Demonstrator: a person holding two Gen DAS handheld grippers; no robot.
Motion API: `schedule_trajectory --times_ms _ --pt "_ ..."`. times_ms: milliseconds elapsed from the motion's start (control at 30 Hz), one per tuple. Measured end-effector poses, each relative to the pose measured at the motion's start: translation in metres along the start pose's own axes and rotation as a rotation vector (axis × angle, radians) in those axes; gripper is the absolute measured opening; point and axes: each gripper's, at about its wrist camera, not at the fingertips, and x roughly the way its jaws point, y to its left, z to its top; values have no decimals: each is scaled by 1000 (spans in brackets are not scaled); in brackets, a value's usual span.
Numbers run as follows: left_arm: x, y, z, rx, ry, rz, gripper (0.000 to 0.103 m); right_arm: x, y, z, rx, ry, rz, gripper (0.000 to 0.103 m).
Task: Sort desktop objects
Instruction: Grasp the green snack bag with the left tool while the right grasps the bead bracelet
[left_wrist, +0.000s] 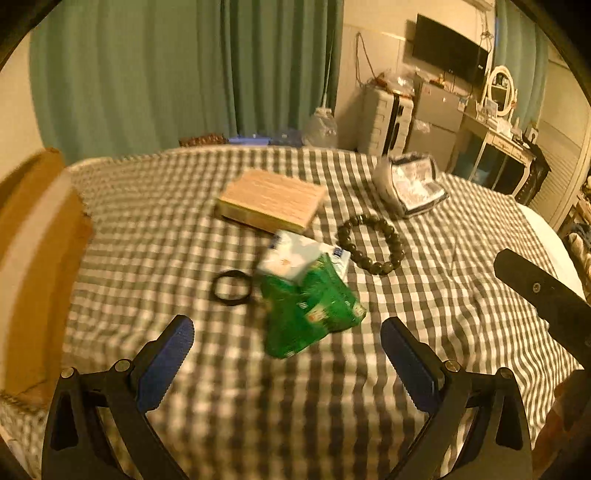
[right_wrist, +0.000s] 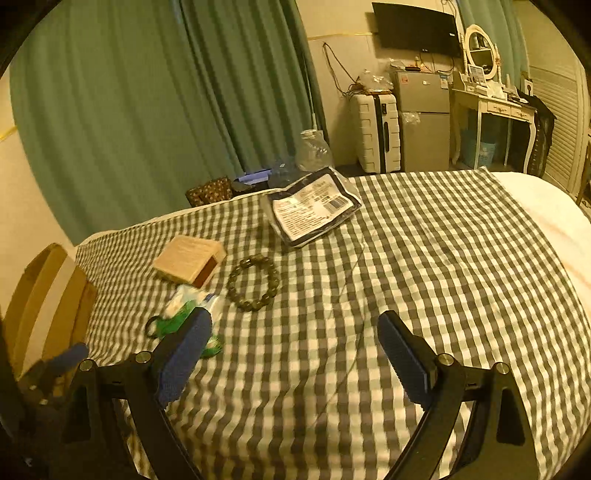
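You are holding the left gripper (left_wrist: 286, 332) spread wide and empty, jaws standing apart over the checked cloth (left_wrist: 258, 406), aimed down at the green pack (left_wrist: 314, 314) just ahead of the pads. That pack is your landmark: it is lying crumpled and leaning on the white pack (left_wrist: 291, 258) just behind it, so the two are touching and lifting one is likely to disturb the other. The black ring (left_wrist: 231, 288) is resting flat just to the left of the green pack, apart from it by a sliver.

You are keeping the right gripper (right_wrist: 295, 332) released too, nothing between its jaws, only bare cloth below. Its left finger (right_wrist: 184, 358) is covering part of the green pack in that view, so the gripper is sitting to the right of the pile.

Beyond the green pack and to its right, the bead bracelet (left_wrist: 369, 243) is lying in an open loop. Behind the white pack, the wooden box (left_wrist: 271, 201) is sitting flat. Farthest from the green pack, the labelled pouch (left_wrist: 410, 184) is propped near the cloth's far edge. At far left, well apart from the green pack, a cardboard box (left_wrist: 37, 258) is standing, probably the bin for sorting.
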Motion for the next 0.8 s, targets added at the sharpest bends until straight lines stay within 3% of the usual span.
schedule_trajectory --times_ms 267,400,533,733,800 --pt "53 -2 -1 -97 45 -41 103 58 2 12 -40 30 37 92" --pt "67 -2 -4 -57 71 -5 103 87 13 17 -105 55 45 92" --pt "66 9 -4 -83 39 -64 102 108 18 19 -112 89 52 92" --pt "62 23 -1 -69 32 -64 84 122 29 17 -154 110 55 92" --pt "60 27 -2 -69 30 -56 72 126 34 15 -173 120 54 92"
